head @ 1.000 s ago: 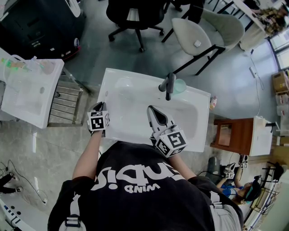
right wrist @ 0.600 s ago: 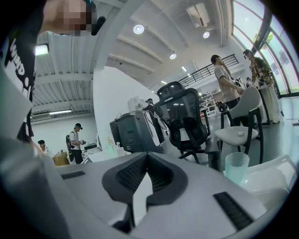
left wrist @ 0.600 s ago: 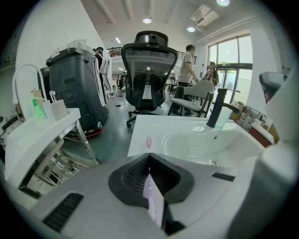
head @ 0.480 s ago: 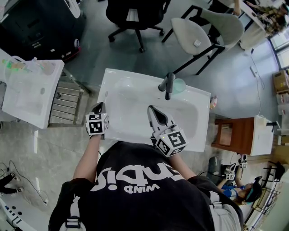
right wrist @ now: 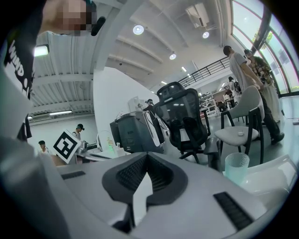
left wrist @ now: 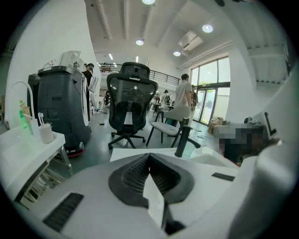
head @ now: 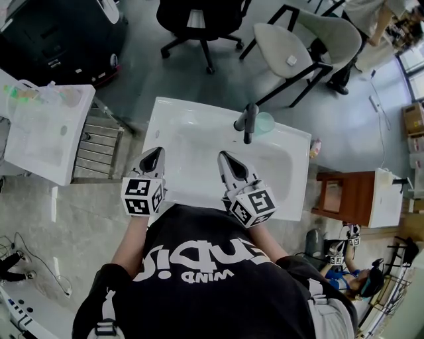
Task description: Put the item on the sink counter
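Observation:
A white sink [head: 179, 122] stands in front of me, with a black faucet [head: 248, 123] at its back rim. A pale green cup [head: 264, 123] stands on the counter right beside the faucet; the right gripper view shows the cup [right wrist: 236, 169] upright next to the faucet [right wrist: 212, 156]. My left gripper [head: 154, 154] hovers over the basin's front left, shut and holding nothing. My right gripper [head: 224, 159] hangs over the middle of the basin, also shut and holding nothing. In the left gripper view the faucet [left wrist: 182, 137] lies ahead of the shut left gripper [left wrist: 149, 156].
A second white sink [head: 46, 132] with toiletries stands at the left, a metal rack [head: 98, 149] between the two. Behind are a black office chair [head: 199, 20], a beige chair [head: 298, 43] and a black machine [head: 53, 33]. A wooden cabinet [head: 344, 198] stands at the right.
My left gripper has risen from the sink's left front edge and swung inward over the basin. The right gripper has barely moved. A person has walked in at the top right.

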Demonstrator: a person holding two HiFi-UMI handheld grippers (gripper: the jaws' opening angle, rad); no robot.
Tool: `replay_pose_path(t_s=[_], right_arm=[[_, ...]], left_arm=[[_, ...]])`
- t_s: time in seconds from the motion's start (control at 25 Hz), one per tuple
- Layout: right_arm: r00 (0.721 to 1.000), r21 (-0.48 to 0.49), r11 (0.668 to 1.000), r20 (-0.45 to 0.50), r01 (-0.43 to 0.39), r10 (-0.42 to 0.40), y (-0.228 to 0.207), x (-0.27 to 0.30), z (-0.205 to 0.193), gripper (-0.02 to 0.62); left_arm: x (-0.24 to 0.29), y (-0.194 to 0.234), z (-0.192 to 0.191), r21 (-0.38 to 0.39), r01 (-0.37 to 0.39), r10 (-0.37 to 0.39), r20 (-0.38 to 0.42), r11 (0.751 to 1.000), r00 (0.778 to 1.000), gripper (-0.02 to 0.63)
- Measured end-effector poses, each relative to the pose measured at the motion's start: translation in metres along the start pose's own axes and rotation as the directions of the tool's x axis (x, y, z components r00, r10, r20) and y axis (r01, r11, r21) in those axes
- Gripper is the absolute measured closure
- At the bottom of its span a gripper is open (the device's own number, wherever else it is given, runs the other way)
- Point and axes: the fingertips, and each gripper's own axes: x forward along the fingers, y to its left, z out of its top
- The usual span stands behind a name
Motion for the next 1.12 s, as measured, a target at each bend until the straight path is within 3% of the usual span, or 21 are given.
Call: replay_pose_path(t_s=[0.32, 0.56, 0.76, 1.12], right_arm=[[1.0, -0.02, 1.0, 0.01, -0.004, 0.005, 0.0, -0.002, 0.005, 0.578], [1.0, -0.034, 0.999, 0.022, 0.001, 0.0, -0.002, 0.0, 0.007, 0.578], [0.999, -0.062, 0.998, 0.035, -0.007, 0.009, 0.0, 0.002, 0.01, 0.578], [0.998, -0.089, 0.996, 0.054, -0.018, 0.023, 0.006, 0.002, 0.015, 0.578]], left_arm=[[-0.038, -0.041, 0.061, 0.097, 0.075, -0.093, 0.206, 0.992, 0.974, 0.586], [-0.046, -0.046, 0.074, 0.141, 0.09, -0.129, 0.296, 0.986, 0.946, 0.586], [-0.041, -0.047, 0.071, 0.148, 0.108, -0.152, 0.324, 0.983, 0.934, 0.586], [-0.036, -0.05, 0.067, 0.163, 0.103, -0.152, 0.318, 0.981, 0.936, 0.586]])
